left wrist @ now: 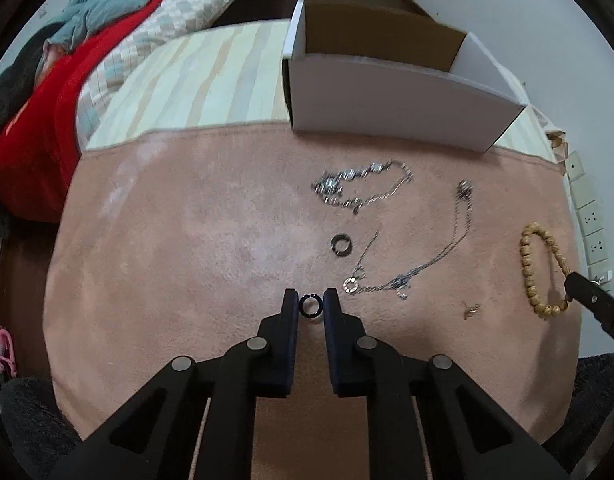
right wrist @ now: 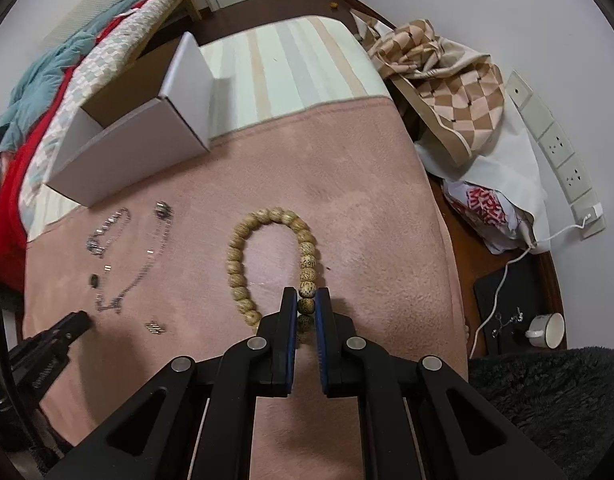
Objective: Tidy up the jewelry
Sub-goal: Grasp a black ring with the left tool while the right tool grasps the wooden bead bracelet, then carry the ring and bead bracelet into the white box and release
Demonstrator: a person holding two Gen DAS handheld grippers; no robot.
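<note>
In the left wrist view my left gripper (left wrist: 310, 305) is shut on a small dark ring (left wrist: 310, 305), held upright between the fingertips just above the pink blanket (left wrist: 187, 260). Another dark ring (left wrist: 341, 245), a silver bracelet (left wrist: 359, 186) and a thin silver necklace (left wrist: 427, 260) lie ahead. In the right wrist view my right gripper (right wrist: 306, 305) is shut on a wooden bead bracelet (right wrist: 267, 248), pinching one bead at its near right side. The bracelet also shows in the left wrist view (left wrist: 539, 272). An open white cardboard box (left wrist: 387, 96) stands beyond the jewelry.
A small metal piece (left wrist: 470, 309) lies near the bead bracelet. A bed with red and teal bedding (left wrist: 67, 80) is at the left. Bags (right wrist: 447, 92), a wall socket strip (right wrist: 555, 148) and a cup (right wrist: 547, 330) are at the right.
</note>
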